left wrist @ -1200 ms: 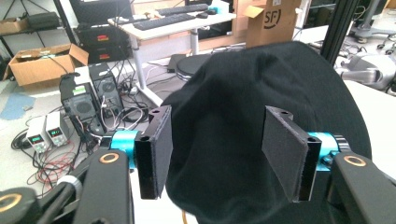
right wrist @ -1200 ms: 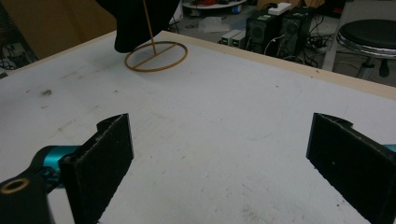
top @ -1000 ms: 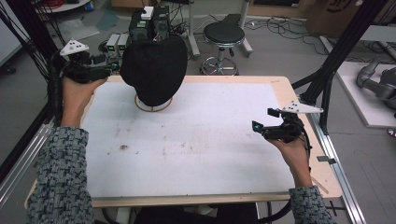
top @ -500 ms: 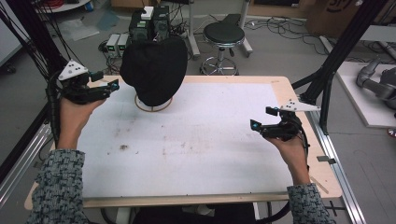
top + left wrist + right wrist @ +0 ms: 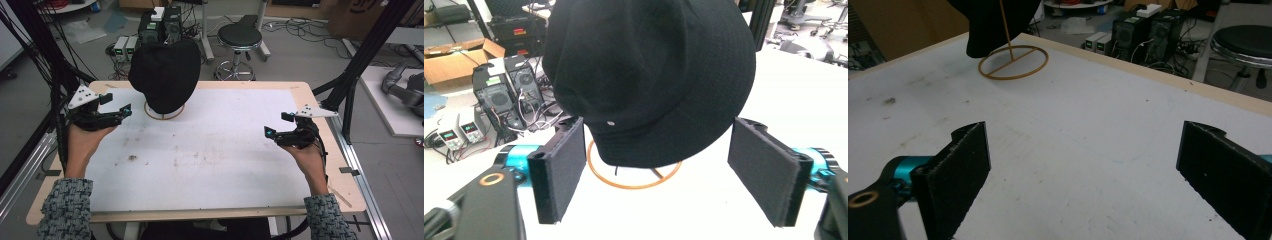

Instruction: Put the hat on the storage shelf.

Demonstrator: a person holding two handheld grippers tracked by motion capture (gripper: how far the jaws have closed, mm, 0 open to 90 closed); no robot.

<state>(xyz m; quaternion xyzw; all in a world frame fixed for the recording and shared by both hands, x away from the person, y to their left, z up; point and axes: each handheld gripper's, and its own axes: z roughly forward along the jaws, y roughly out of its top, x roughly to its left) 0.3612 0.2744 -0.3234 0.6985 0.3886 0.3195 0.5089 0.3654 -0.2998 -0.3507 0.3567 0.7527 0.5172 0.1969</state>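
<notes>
Hat (image 5: 165, 75) perched on ring stand (image 5: 164, 113) at table's (image 5: 215, 150) 11 o'clock. Left gripper (image 5: 120, 113) held level, aimed at hat, jaws wide. Right gripper (image 5: 274, 135) raised at 3 o'clock, jaws wide, empty.

The black hat (image 5: 649, 75) is matt woven cloth on a thin wooden ring stand (image 5: 1013, 62). The worktop (image 5: 225, 155) looks matt white, scuffed, with a pale wooden edge. Tool pads (image 5: 561, 170) look rough and foam-like.

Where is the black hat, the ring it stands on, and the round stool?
black hat (image 5: 649, 75): left gripper view, middle of the crown.
wooden ring base (image 5: 998, 76): right gripper view, near rim of the hoop.
round stool (image 5: 240, 35): high view, middle of the seat.
</notes>
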